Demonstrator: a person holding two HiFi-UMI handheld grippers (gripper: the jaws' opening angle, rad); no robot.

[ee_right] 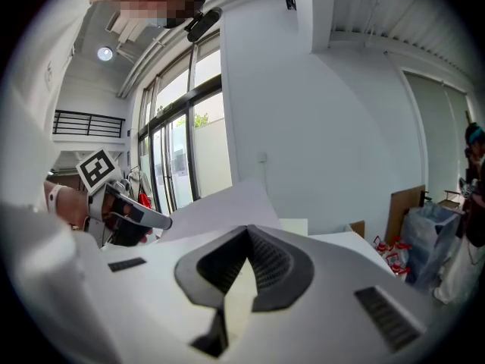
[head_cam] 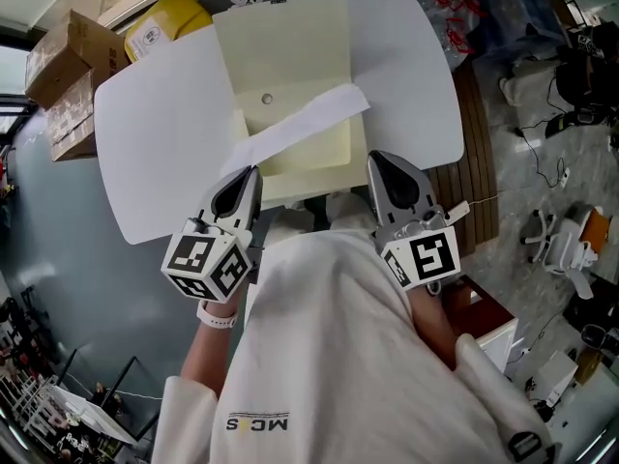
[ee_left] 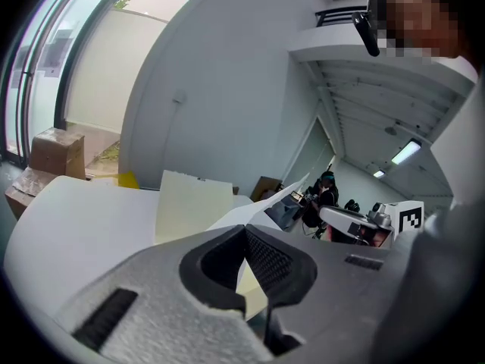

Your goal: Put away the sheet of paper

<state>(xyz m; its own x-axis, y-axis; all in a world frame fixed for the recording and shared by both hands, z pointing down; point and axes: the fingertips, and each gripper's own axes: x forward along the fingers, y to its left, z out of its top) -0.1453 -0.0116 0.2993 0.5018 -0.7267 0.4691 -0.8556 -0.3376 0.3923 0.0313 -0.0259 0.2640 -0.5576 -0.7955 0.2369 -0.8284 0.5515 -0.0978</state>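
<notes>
Head view: sheet (head_cam: 302,122) pinched between left fingers (head_cam: 251,188) (near end).

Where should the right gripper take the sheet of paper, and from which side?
Probably its free far end, from the right. The sheet of paper runs diagonally away from the left gripper, shut on its near end; the far end lies closest to the right gripper.
</notes>
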